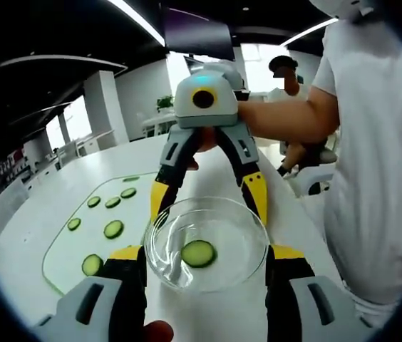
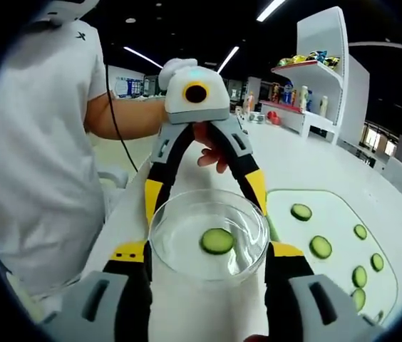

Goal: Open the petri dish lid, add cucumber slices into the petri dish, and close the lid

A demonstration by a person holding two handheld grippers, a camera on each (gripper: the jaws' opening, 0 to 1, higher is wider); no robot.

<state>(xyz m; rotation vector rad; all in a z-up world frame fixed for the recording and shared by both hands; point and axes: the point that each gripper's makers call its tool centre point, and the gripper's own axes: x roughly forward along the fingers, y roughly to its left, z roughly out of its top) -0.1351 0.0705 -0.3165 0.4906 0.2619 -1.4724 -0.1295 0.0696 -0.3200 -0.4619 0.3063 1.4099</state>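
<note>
A clear round petri dish point(image 1: 187, 274) point(image 2: 179, 249) is held between both grippers, which face each other over the white table. One cucumber slice point(image 1: 199, 253) point(image 2: 217, 241) lies inside it. My left gripper point(image 1: 207, 253) point(image 2: 204, 191) is shut on the dish's rim. From the opposite side my right gripper point(image 2: 207, 251) point(image 1: 208, 199) is shut on it too. I cannot tell lid from base. Several more cucumber slices point(image 1: 113, 229) point(image 2: 321, 246) lie on a green-edged mat point(image 1: 65, 249) point(image 2: 336, 214) beside the dish.
The person holding the grippers, in a white shirt point(image 1: 379, 157) point(image 2: 37, 142), stands close against the table's edge. Another person point(image 1: 285, 71) is at the back. A white shelf with goods point(image 2: 315, 71) stands far off. A white chair point(image 1: 311, 178) sits near the table.
</note>
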